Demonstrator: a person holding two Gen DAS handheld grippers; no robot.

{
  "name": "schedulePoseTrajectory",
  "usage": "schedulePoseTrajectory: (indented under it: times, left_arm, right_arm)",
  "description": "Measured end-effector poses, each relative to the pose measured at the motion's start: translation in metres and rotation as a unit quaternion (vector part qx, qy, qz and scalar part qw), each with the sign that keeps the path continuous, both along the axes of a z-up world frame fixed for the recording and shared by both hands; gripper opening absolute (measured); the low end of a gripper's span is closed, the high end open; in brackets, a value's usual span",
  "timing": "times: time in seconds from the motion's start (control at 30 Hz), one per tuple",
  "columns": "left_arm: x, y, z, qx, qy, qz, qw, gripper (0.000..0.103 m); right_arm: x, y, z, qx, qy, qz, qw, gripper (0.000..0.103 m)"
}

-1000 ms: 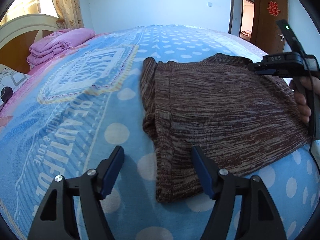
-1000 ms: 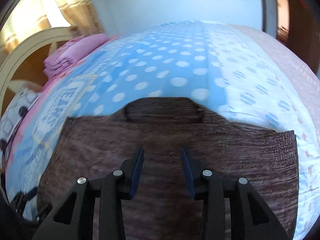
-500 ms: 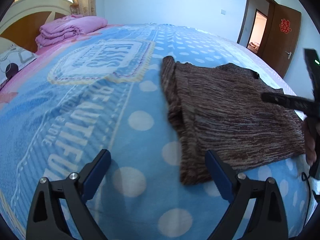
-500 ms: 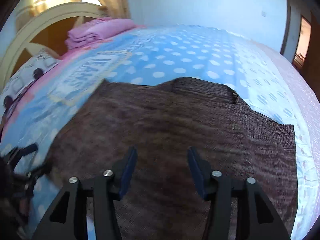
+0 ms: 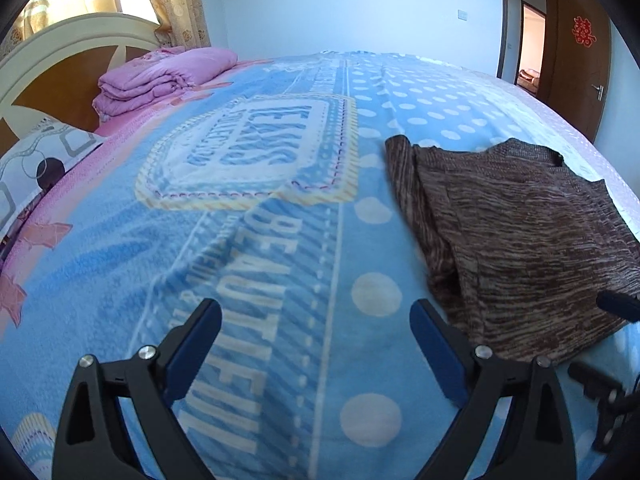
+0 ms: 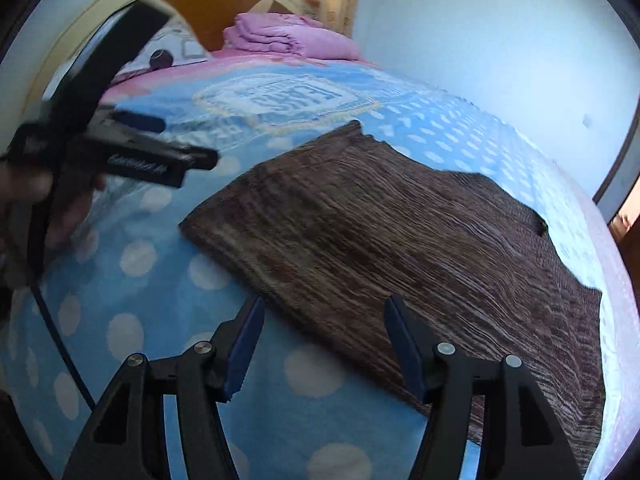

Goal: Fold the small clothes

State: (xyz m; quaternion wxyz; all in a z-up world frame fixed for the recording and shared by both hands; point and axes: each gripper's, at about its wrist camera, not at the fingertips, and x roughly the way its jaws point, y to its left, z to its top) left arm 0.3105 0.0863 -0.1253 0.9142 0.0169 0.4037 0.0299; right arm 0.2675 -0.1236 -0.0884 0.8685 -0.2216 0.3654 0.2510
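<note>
Left wrist view: filling most of the frame, a bed spread with a blue blanket (image 5: 280, 240), white polka dots on one half, a printed emblem and large pale lettering on the other. Behind it, a cream and wood headboard (image 5: 60, 64), patterned curtains (image 5: 176, 4) over a bright window, a pale blue wall, and a brown door (image 5: 580, 60) with a red paper ornament, standing open at far right. Against the headboard, a folded pink quilt (image 5: 160, 80); beside it, a patterned pillow (image 5: 32, 160).

On the dotted half of the blanket, at right, a brown marled knit sweater (image 5: 520, 240), lying flat and already folded, a doubled edge running along its left side, collar toward the door.

Low in the frame, left gripper (image 5: 316, 352), black arms with blue pads spread wide apart, nothing between them but bare blanket, just left of the sweater's near corner. At the right edge, dark parts of the other tool.

Right wrist view: same sweater (image 6: 400, 240) stretching diagonally across the blanket (image 6: 140, 280). Right gripper (image 6: 324, 344) with jaws opening, pads clear of the cloth, hovering over the sweater's near edge, gripping nothing. At upper left, blurred, the left gripper's body and a hand (image 6: 60, 208) around its handle.
</note>
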Motion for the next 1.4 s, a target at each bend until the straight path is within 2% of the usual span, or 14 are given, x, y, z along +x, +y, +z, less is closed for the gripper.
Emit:
schedulePoseTrajectory:
  times: [0.17,0.5,0.7,0.93,1.13,1.4]
  left_arm:
    - [0.013,-0.003,0.001,0.022,-0.004,-0.010,0.9997,0.098]
    - [0.039,-0.001,0.001,0.004,0.005,-0.015,0.9999,0.098]
    - [0.051,-0.003,0.004,-0.004,-0.003,-0.021,0.9998,0.098]
    - [0.063,-0.014,0.014,-0.028,-0.027,-0.055,0.9977,0.098]
    - [0.083,-0.031,0.012,-0.047,-0.016,-0.076,0.9959,0.098]
    - [0.110,-0.052,0.000,-0.037,0.011,-0.095,0.9948,0.095]
  right_arm:
    - [-0.007,0.024,-0.007,-0.034,-0.026,0.021,0.999,0.063]
    - [-0.008,0.056,-0.013,-0.070,-0.062,0.032,0.995,0.063]
    - [-0.008,0.069,-0.016,-0.081,-0.076,0.029,0.993,0.063]
    - [-0.008,0.075,-0.021,-0.089,-0.087,0.020,0.992,0.063]
    - [-0.010,0.074,-0.022,-0.091,-0.095,0.018,0.991,0.062]
    - [-0.017,0.079,-0.024,-0.107,-0.121,0.014,0.987,0.062]
